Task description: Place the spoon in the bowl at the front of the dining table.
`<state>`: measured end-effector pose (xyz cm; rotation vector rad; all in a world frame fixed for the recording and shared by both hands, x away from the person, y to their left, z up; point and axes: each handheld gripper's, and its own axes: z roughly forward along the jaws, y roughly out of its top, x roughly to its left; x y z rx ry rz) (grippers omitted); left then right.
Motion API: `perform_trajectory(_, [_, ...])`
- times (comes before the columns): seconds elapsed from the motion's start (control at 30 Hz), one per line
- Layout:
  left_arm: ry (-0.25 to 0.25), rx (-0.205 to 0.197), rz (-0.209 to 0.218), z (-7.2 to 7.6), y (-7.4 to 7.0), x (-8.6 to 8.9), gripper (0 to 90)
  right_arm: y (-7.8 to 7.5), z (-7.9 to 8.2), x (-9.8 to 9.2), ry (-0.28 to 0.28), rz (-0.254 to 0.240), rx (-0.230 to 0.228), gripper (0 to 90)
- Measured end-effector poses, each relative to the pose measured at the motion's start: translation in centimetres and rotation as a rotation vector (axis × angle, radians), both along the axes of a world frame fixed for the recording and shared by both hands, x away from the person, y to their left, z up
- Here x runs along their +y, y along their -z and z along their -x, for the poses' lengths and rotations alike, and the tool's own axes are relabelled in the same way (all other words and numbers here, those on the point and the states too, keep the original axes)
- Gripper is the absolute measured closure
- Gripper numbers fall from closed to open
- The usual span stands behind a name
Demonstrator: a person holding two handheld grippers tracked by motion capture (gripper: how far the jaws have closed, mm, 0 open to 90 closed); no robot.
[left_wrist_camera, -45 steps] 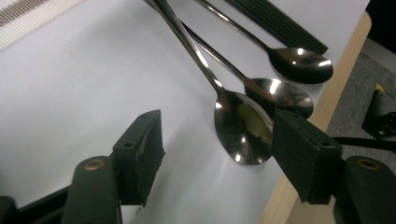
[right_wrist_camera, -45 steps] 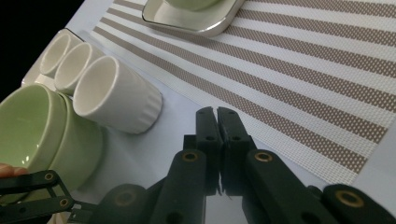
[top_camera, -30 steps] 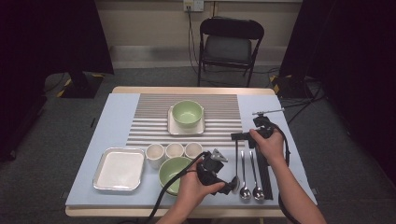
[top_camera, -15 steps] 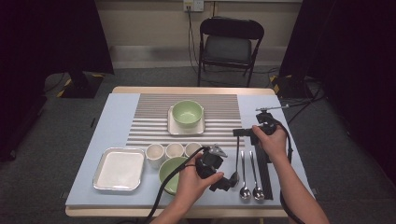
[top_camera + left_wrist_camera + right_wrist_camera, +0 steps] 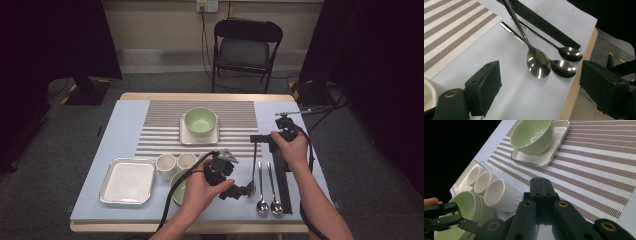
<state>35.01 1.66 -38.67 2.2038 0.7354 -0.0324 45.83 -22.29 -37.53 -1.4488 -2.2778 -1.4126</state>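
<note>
Three steel spoons lie at the table's front right. Two spoons [image 5: 268,205] rest side by side. The third spoon [image 5: 251,186] [image 5: 537,62] sits slanted, its bowl over a neighbour's. My left gripper [image 5: 242,191] [image 5: 540,75] is open, its jaws wide apart just short of that bowl, nothing between them. My right gripper [image 5: 254,137] [image 5: 541,182] points left over the mat's edge with its jaws shut. The slanted spoon's handle runs up to just under those jaws; I cannot tell whether they pinch it.
Black chopsticks [image 5: 281,182] [image 5: 544,23] lie right of the spoons. A green bowl [image 5: 201,121] [image 5: 534,135] sits on a square plate on the striped mat [image 5: 160,135]. Three white cups [image 5: 166,164], another green bowl [image 5: 179,189] and a white tray [image 5: 127,181] stand front left.
My left gripper has lifted slightly beside the spoons, still open. My right hand has stayed nearly where it was, jaws shut.
</note>
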Motion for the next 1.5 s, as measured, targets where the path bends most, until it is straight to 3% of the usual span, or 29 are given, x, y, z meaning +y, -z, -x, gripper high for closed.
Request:
perform_trajectory(0.67, [-0.021, -0.014, 0.009, -0.9, -1.1, 1.9, 17.0, -1.6, -0.4, 0.2, 0.016, -0.017, -0.014, 90.0])
perform_trajectory(0.9, [-0.037, 0.005, 0.001, -1.4, -0.6, 1.5, 16.7, -2.2, -0.5, 0.6, 0.018, -0.027, -0.023, 90.0])
perform_trajectory(1.13, [-0.012, 0.028, -0.003, -1.6, 0.1, 0.4, 16.7, -2.3, -0.7, 1.0, 0.023, -0.050, -0.023, 90.0])
perform_trajectory(1.33, [-0.028, 0.042, 0.003, -2.1, 0.5, -0.4, 16.7, -2.9, -0.8, 1.3, 0.027, -0.063, -0.033, 90.0])
perform_trajectory(1.5, [-0.044, 0.042, -0.020, -2.6, 0.8, -0.9, 16.8, -3.3, -0.8, 1.8, 0.025, -0.076, -0.034, 90.0])
